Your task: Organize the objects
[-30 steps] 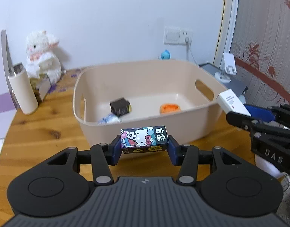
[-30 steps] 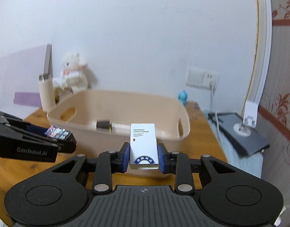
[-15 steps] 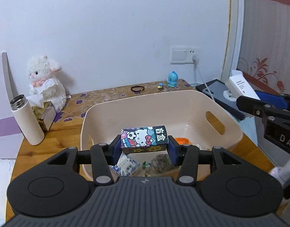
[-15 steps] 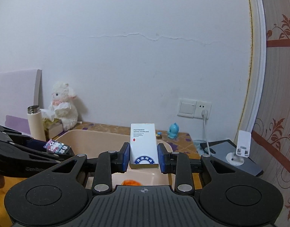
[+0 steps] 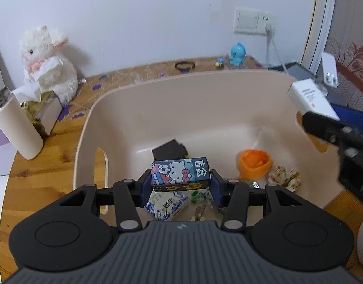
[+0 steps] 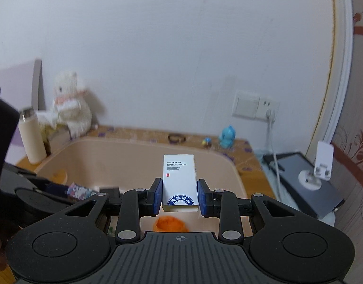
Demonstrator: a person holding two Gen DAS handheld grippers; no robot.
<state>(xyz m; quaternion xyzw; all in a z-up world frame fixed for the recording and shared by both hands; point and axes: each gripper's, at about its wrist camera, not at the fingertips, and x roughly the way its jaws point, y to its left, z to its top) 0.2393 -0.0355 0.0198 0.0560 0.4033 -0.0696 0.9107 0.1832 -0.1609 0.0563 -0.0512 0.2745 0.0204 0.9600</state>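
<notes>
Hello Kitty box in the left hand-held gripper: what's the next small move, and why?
Probably lower it a little and open the left hand-held gripper. The Hello Kitty box is clamped between the pads and already sits past the near rim of the beige tub, above a blue-patterned packet and other small items, so a release should drop it inside.

I see a beige tub | dark box with cartoon cat print | white box, blue round emblem | orange cup | black block | blue-and-white patterned packet | white plush | cream flask | light-blue figurine
</notes>
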